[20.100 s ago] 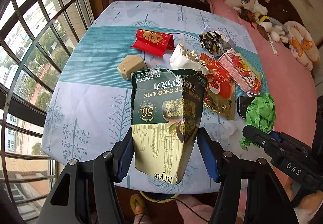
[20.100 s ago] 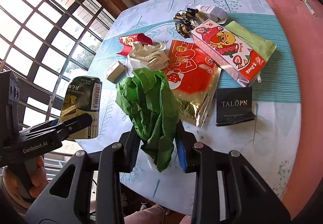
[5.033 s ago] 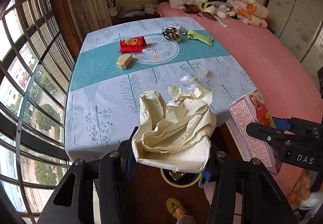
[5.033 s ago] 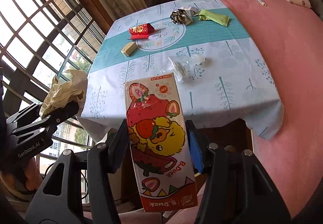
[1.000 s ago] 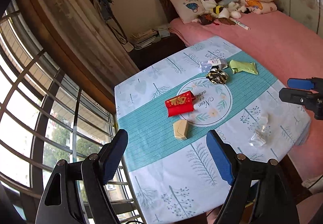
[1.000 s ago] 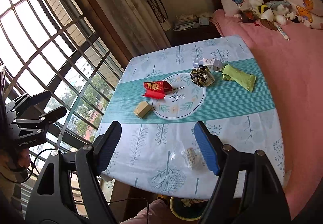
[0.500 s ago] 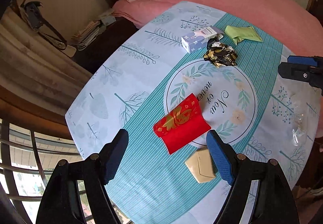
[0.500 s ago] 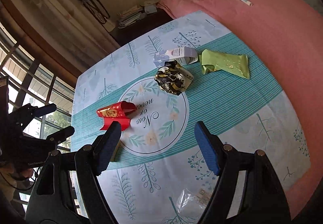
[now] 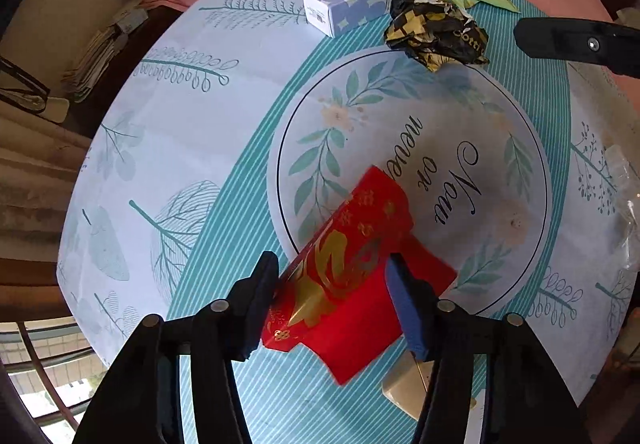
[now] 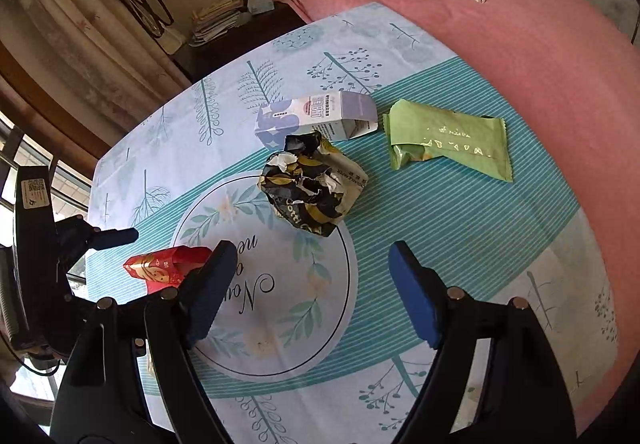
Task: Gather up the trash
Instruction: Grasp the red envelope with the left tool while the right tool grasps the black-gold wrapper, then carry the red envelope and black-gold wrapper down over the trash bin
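Observation:
My left gripper (image 9: 334, 306) has its fingers on both sides of a red and gold envelope (image 9: 352, 268) that lies on the table; the jaws stand narrowed around it. The envelope also shows in the right wrist view (image 10: 168, 264). My right gripper (image 10: 312, 292) is open and empty, just short of a crumpled black and gold wrapper (image 10: 312, 188), which also shows in the left wrist view (image 9: 436, 34). A white and purple carton (image 10: 316, 116) and a green packet (image 10: 448, 136) lie beyond it.
A beige box (image 9: 412, 388) sits by my left gripper's right finger. Clear plastic wrap (image 9: 624, 204) lies at the table's right edge. The tablecloth (image 10: 460, 228) covers the table. A pink bed (image 10: 540, 44) borders it on the right; windows stand on the left.
Both grippers have moved down and closer to the table. My left gripper has come around the red envelope and narrowed. My right gripper has neared the black and gold wrapper.

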`<action>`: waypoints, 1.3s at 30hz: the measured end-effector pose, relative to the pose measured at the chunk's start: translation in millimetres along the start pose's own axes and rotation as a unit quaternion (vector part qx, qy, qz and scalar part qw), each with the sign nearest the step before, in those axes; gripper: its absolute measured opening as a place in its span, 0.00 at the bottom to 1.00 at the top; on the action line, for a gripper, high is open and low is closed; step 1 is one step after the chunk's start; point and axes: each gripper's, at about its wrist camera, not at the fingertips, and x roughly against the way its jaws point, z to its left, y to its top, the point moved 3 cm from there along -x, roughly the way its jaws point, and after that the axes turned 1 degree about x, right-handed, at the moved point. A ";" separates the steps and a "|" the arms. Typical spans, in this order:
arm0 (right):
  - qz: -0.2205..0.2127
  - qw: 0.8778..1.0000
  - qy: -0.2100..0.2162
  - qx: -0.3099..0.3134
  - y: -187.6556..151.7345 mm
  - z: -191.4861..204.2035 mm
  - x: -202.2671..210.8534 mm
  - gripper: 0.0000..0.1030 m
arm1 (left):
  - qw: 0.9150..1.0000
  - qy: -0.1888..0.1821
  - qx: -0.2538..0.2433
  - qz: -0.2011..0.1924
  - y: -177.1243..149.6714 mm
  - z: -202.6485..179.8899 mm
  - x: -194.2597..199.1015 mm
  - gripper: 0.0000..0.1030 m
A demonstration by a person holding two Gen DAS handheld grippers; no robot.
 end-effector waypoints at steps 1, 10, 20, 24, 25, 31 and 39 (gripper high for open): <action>0.002 1.000 -0.002 0.001 2.5 0.7 -4.7 0.75 | 1.000 -0.005 0.004 0.003 0.4 1.4 -3.8 0.40; 0.009 0.999 -0.029 0.040 29.5 18.8 -50.3 0.76 | 0.992 -0.006 0.121 -0.034 1.9 38.9 3.8 0.10; 0.021 0.992 -0.075 0.099 30.2 32.9 -90.1 0.49 | 0.970 -0.030 0.214 -0.106 -5.1 46.6 51.7 0.10; 0.034 0.995 -0.052 0.083 16.8 29.2 -72.7 0.45 | 0.969 -0.030 0.218 -0.111 -11.4 31.7 73.2 0.10; 0.031 0.995 -0.046 0.080 11.9 28.2 -62.9 0.44 | 0.970 -0.026 0.215 -0.113 -12.1 27.2 78.1 0.10; 0.004 0.999 -0.001 0.035 -21.5 8.4 18.2 0.44 | 0.971 -0.016 0.210 -0.113 -23.0 -8.8 111.2 0.10; -0.022 1.000 0.016 0.002 -62.5 -41.9 111.0 0.44 | 0.965 -0.004 0.234 -0.121 -51.8 -78.5 164.9 0.10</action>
